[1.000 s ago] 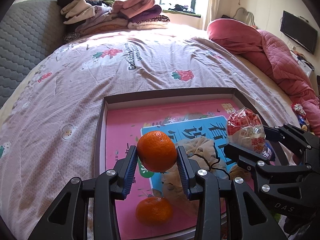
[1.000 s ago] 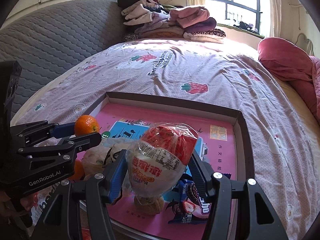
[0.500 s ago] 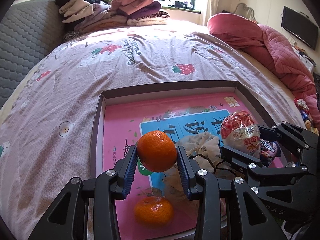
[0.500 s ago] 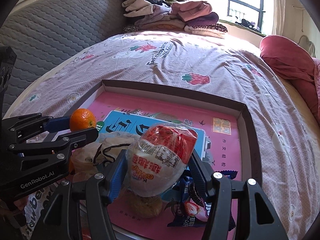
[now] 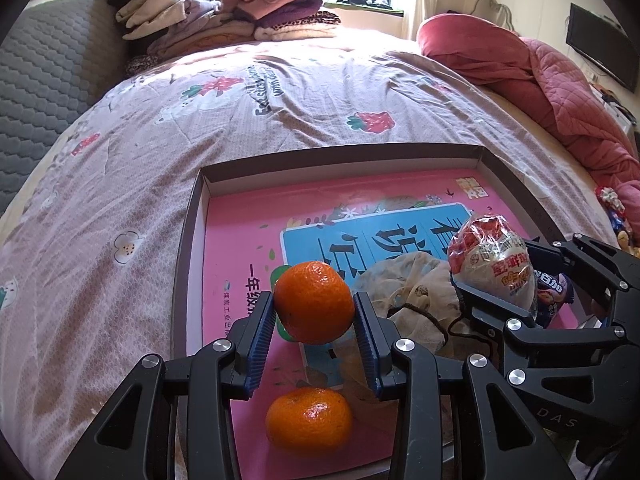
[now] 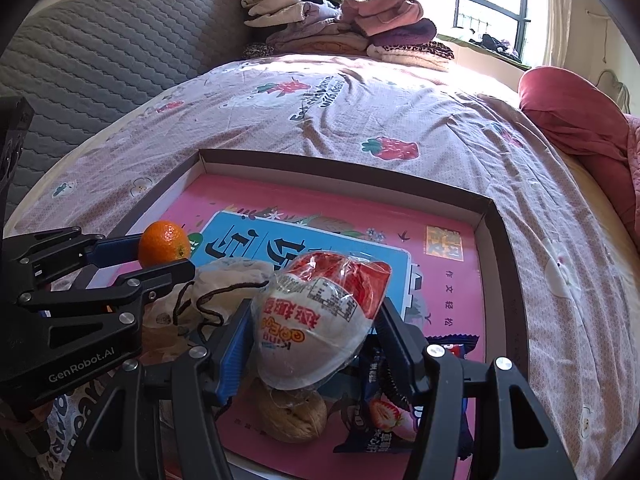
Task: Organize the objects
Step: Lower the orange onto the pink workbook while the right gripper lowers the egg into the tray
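My left gripper (image 5: 314, 322) is shut on an orange mandarin (image 5: 313, 302) above the near left of a shallow cardboard box (image 5: 188, 248). A pink and blue book (image 5: 360, 232) lines the box floor. A second mandarin (image 5: 309, 420) lies on the book under the left gripper. My right gripper (image 6: 314, 332) is shut on a wrapped egg-shaped snack (image 6: 320, 316) in red and white plastic. Under it lie a walnut (image 6: 292, 420) and a dark blue strawberry snack packet (image 6: 392, 416). A beige drawstring pouch (image 5: 416, 296) rests between the two grippers.
The box sits on a bed with a pale strawberry-print cover (image 5: 280, 92). Folded clothes (image 5: 224, 12) are stacked at the far end, a red quilt (image 5: 540, 72) lies at the right, and a grey padded headboard (image 6: 100, 48) runs along the left.
Both views have shifted a little forward over the box, so its far rim sits lower in the frames. Both grips are unchanged.
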Available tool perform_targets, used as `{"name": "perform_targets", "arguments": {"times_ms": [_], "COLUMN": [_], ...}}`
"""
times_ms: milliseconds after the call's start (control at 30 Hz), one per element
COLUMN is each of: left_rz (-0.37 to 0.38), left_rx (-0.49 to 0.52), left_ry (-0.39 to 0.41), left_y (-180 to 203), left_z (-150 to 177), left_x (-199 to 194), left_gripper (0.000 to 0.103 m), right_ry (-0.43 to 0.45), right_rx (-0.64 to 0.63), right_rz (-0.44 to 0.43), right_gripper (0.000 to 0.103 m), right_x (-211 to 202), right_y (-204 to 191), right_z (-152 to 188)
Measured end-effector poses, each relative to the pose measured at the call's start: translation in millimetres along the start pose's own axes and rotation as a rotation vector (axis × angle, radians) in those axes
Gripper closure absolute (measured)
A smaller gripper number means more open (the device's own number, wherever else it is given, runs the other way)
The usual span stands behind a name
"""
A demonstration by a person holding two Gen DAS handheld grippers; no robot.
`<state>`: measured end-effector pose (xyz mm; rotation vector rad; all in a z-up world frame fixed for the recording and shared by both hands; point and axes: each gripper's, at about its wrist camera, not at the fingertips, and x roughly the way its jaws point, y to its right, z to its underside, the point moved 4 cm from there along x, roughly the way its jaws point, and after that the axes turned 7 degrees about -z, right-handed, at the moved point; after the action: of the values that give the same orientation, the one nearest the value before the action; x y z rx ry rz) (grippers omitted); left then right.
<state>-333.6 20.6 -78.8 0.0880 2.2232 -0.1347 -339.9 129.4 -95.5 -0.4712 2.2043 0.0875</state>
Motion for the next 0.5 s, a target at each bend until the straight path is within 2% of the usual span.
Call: {"name": "perform_targets", "arguments": {"times_ms": [500], "left_rz": [-0.013], "left_rx": [-0.001], "left_ry": [0.001], "left_y": [-1.6], "left_z": [-0.3], "left_x": [-1.5], "left_gripper": [0.062], "right_ry": [-0.007], "right_rx": [0.007], "right_rz": [0.014], "right_gripper": [0.043], "right_x": [-0.8], "right_y": [1.3], "right_z": [0.1]}}
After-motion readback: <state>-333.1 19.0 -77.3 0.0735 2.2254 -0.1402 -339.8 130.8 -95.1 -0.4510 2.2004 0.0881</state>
